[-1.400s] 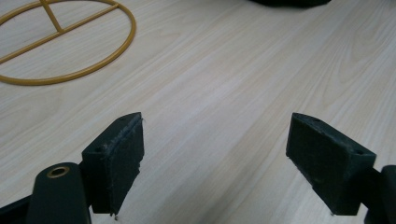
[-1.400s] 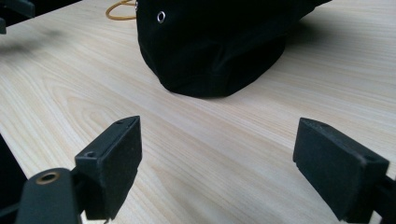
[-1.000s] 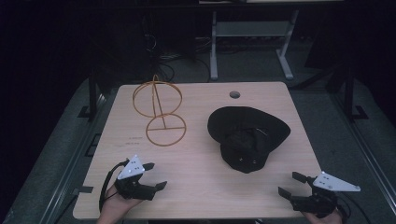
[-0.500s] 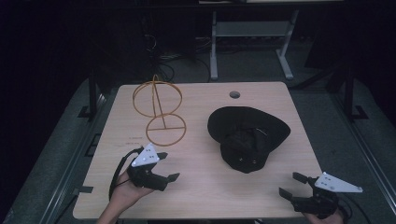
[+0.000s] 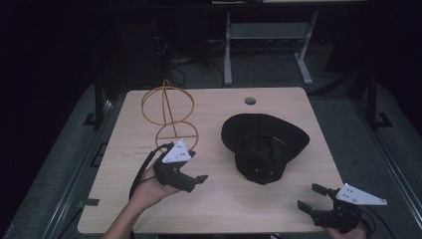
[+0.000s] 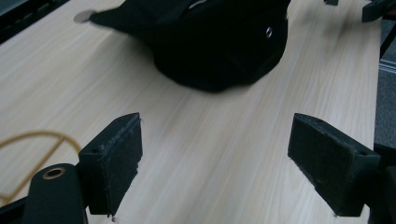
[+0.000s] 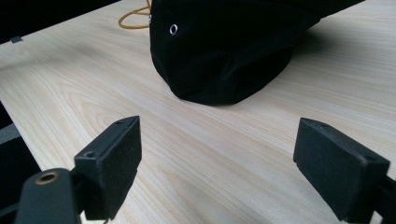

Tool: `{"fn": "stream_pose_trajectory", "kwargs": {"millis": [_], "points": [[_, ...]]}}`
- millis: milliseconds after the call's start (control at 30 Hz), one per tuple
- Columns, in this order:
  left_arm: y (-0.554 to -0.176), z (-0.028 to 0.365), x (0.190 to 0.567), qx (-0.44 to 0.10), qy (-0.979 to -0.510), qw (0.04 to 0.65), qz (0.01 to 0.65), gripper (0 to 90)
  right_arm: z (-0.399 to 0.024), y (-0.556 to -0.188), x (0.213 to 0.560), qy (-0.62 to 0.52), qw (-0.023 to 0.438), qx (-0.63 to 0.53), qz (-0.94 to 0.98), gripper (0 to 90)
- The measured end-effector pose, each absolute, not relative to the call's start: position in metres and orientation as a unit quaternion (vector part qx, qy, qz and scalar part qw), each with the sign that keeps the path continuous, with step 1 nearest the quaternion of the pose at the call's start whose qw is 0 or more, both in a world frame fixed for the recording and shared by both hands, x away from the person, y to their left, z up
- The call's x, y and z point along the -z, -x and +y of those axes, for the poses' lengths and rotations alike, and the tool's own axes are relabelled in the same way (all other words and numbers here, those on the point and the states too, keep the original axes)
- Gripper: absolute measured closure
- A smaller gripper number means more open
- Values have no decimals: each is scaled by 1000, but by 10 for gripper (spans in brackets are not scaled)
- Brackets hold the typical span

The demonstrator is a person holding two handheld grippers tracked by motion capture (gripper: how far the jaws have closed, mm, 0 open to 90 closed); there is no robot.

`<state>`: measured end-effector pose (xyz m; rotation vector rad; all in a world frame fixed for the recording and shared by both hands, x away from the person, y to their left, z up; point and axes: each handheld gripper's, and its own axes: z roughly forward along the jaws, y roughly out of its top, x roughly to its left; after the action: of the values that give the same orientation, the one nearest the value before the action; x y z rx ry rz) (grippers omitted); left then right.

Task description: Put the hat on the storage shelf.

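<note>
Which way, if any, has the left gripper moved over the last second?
Yes. The left gripper has moved forward and rightward, nearer the black hat and the wire stand.

My left tool (image 5: 195, 175) has lifted off the near left edge of the pale wooden desk (image 5: 219, 199) and moved forward and inward toward the black fabric bucket hat (image 5: 263, 144), jaws spread wide.
</note>
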<state>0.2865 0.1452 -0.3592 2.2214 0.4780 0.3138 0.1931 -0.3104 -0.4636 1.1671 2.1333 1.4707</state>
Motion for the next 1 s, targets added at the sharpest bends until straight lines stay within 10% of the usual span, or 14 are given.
{"fn": "stream_pose_trajectory", "kwargs": {"millis": [1000], "points": [[-331,66,338,-104,-905,390,133,175,-311,-193,464,-398,135,-522,742,144]]}}
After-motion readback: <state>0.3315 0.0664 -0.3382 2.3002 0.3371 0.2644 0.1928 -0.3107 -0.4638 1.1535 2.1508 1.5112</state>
